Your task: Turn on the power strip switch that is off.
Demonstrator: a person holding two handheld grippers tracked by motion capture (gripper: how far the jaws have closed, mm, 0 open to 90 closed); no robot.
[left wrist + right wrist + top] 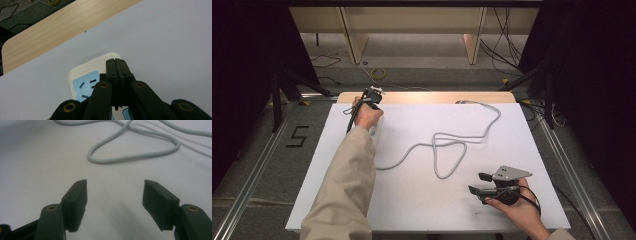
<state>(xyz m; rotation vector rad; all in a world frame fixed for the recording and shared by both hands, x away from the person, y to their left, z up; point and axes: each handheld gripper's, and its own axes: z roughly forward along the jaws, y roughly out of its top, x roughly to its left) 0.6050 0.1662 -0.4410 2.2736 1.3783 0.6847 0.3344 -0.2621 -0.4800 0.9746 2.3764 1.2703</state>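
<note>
— Two grippers; where's the nearer?
— Right gripper [482,183], jaws spread and empty, by the table's [412,210] near right corner. Grey cable [447,150] loops mid-table.
— Farther?
— Left gripper [116,62], jaws pressed together, over the white power strip [82,75] near the far left edge.

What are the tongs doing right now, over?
Left tongs shut, over the power strip. Right tongs open, holding nothing. Grey cable loops across the table between them.
</note>
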